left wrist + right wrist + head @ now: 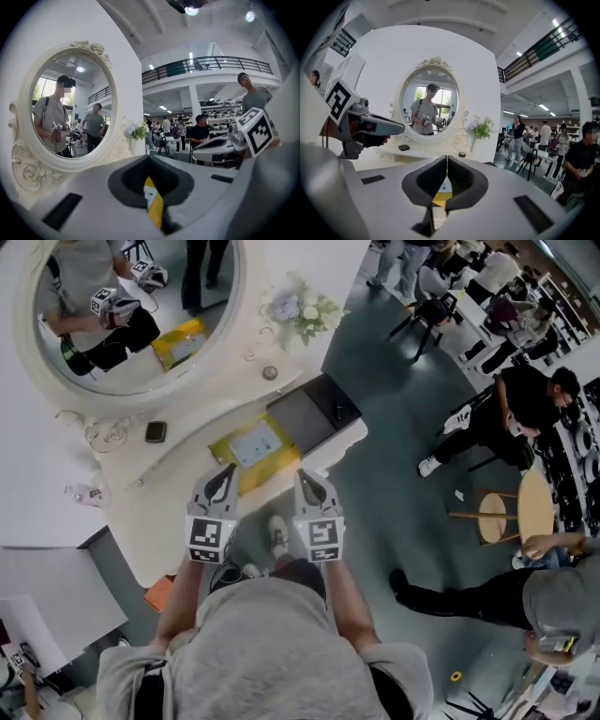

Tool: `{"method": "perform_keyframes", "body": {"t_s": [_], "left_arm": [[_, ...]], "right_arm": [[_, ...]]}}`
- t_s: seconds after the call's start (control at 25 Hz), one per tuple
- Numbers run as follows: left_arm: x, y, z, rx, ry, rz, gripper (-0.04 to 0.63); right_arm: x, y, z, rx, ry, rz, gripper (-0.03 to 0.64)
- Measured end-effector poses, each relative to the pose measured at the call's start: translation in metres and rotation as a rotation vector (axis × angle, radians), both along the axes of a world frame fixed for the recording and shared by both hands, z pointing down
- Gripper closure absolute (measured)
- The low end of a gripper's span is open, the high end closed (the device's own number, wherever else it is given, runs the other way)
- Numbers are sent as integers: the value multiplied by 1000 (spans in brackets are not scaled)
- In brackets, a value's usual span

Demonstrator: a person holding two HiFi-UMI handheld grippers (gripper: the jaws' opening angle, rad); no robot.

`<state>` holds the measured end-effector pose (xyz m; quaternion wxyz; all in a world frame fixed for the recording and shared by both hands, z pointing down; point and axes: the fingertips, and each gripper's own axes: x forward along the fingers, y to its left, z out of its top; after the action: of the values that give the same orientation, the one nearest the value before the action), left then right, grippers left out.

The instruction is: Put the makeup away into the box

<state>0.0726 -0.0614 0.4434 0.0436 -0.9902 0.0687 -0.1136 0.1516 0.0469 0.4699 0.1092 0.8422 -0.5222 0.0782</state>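
Head view, left to right: small dark case [156,431] alone on white worktop [178,488] below oval mirror [141,362], well apart from yellow box [255,448]; left tool [225,474] held over near edge of worktop, jaws pressed together, nothing pinched; yellow box flat on worktop just past both tool tips, glimpsed under the jaws in left gripper view and right gripper view; small round pot [270,373] farther back near mirror base; right tool [307,477] beside left, jaws likewise pressed together, empty.
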Motion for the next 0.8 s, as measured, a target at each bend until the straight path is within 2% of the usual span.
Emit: {"method": "perform_keyframes", "body": {"t_s": [0.2,0.36,0.8], "left_arm": [[-8,-8,0,1,13,-33,592],[-21,-23,-3,18,5,-90,592],[-90,-105,-3,21,-10,-415,592]], "right_arm": [[-5,-10,-6,10,14,-30,598],[-12,-40,-9,18,23,-110,598],[-67,-167,-1,5,37,-470,598]]}}
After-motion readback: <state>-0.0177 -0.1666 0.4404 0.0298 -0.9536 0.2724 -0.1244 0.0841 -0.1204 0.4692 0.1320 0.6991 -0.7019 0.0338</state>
